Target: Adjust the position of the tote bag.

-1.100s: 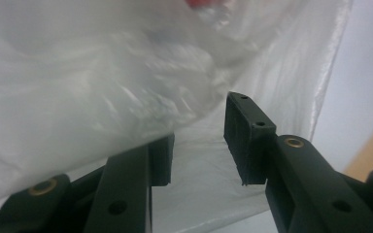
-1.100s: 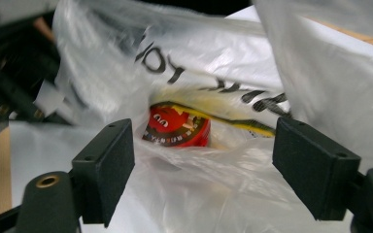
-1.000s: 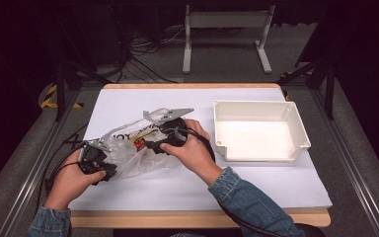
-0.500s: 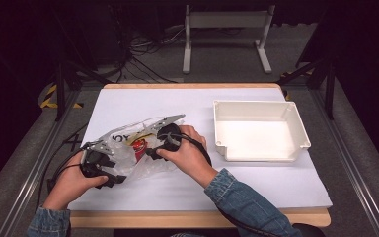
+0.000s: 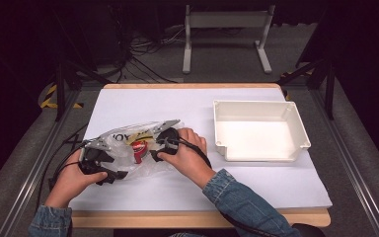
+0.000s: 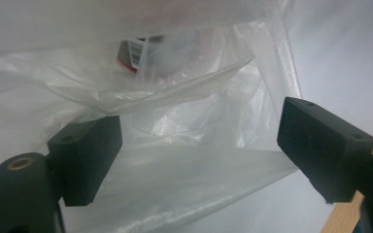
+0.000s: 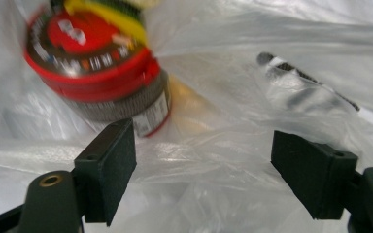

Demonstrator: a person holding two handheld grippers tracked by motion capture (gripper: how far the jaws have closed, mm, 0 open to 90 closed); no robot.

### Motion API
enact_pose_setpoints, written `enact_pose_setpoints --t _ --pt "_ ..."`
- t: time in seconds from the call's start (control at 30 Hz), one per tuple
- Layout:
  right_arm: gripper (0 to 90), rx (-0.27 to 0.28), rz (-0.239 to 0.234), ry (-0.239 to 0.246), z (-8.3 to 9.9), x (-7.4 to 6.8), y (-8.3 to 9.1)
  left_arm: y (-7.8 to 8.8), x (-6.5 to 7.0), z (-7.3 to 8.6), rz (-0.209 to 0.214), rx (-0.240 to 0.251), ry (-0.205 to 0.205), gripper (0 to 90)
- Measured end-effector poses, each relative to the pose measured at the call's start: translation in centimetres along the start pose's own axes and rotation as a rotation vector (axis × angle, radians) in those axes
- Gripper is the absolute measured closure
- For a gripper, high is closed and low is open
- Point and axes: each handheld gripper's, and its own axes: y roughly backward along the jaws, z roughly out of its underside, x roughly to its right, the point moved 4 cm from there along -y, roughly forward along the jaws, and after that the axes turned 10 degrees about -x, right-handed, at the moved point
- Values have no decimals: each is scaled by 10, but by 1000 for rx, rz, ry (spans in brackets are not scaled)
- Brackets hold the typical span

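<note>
A clear plastic bag [image 5: 123,143] lies crumpled on the white-covered table at the front left. Inside it a can with a red lid [image 5: 138,149] lies on its side. In the right gripper view the can [image 7: 97,63] sits just above the left jaw, behind the film. My right gripper [image 5: 154,150] is open at the bag's right side, its jaws [image 7: 204,165] wide over loose plastic. My left gripper [image 5: 112,168] is at the bag's left end. Its jaws [image 6: 199,150] have just been opening, and bag film [image 6: 184,184] lies slack between them, not pinched.
An empty white tray [image 5: 259,131] stands at the right of the table. The white sheet [image 5: 177,103] covers most of the tabletop, with the wooden front edge [image 5: 197,217] near the person. Cables trail off the left side.
My right hand has come down and slightly nearer, closer to the can. The bag has sagged lower onto the table. The left hand has stayed in place.
</note>
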Motion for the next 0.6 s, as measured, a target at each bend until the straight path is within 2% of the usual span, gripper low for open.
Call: enact_pose_setpoints --t 0.1,0.2,0.27,0.33,0.37,0.43,0.47,0.5,0.6 --pt "242 -47 10 35 5 -1 -5 4 -6 -2 14 78 62 134" --pt "242 -76 10 54 8 0 -7 9 -16 -4 3 165 144 126" --pt "241 -80 6 59 9 1 -7 11 -25 -3 -31 204 206 136" --pt "235 -73 -10 71 9 1 -6 11 -34 -4 -76 238 246 141" --pt "235 -73 -10 71 9 1 -6 11 -34 -4 -76 238 246 150" --pt "231 -50 -19 69 7 1 -5 9 -42 -4 -114 269 280 156" --pt "229 -47 -24 73 7 1 -4 9 -49 -4 -148 283 299 169" --pt "229 -47 -24 73 7 1 -4 9 -49 -4 -148 283 299 176" --pt "216 -46 -35 84 8 2 -5 3 -60 -2 -173 286 348 194"
